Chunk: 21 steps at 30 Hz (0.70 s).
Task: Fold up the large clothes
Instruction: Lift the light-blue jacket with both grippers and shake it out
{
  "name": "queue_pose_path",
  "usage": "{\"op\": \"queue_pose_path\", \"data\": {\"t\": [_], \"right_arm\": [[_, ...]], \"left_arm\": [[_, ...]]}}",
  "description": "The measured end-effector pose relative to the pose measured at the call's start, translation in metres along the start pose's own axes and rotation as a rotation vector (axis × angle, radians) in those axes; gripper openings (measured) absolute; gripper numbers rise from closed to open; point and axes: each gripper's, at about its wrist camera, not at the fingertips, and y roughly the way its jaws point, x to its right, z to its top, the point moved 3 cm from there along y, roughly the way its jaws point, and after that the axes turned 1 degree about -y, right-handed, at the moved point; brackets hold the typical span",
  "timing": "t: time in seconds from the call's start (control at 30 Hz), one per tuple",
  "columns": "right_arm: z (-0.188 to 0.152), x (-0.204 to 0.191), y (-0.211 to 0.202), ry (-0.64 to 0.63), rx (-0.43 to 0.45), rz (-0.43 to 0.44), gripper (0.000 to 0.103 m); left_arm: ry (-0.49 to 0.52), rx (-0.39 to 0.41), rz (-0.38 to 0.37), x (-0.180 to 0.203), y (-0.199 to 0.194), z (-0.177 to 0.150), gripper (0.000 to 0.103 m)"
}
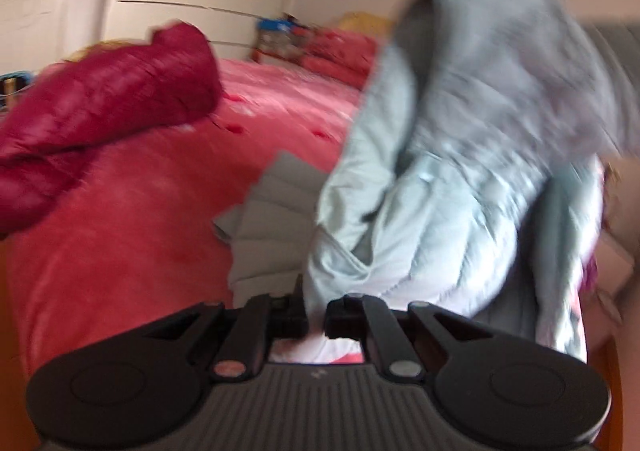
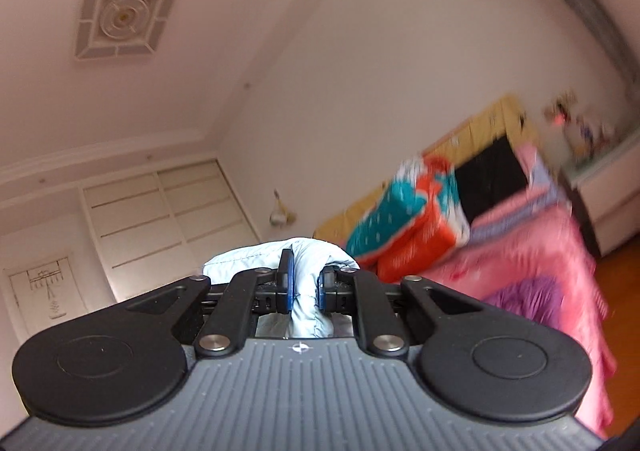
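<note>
The pale coat (image 1: 460, 155) is lifted clear above the pink bed (image 1: 132, 219), pinched by both the left gripper (image 1: 316, 317) and right gripper (image 2: 306, 287) with jaws clamped nearly shut, and should be shaken flat before being laid.

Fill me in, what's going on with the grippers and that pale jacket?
A person is handling a pale blue padded jacket over a pink bed. The right gripper is shut on a fold of it, raised toward the ceiling; the left gripper pinches its lower edge. A dark red jacket lies untouched on the bed.
</note>
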Motion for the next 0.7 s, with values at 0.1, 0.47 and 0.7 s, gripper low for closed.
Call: {"op": "queue_pose_path", "data": {"t": [0.1,0.47,0.7], "right_arm": [[0.007,-0.006,-0.017,0.000,0.047,0.016,0.013],[0.029,0.007,-0.039,0.023,0.190,0.027,0.013],[0.040,0.020,-0.068,-0.002,0.286,-0.030,0.012]], "left_arm": [[-0.054,0.085,0.027,-0.016,-0.021,0.029,0.003],[-0.064,0.448,0.078,-0.036,-0.134,0.151,0.003],[0.074,0.662,0.049,0.004,-0.202,0.195,0.003]]}}
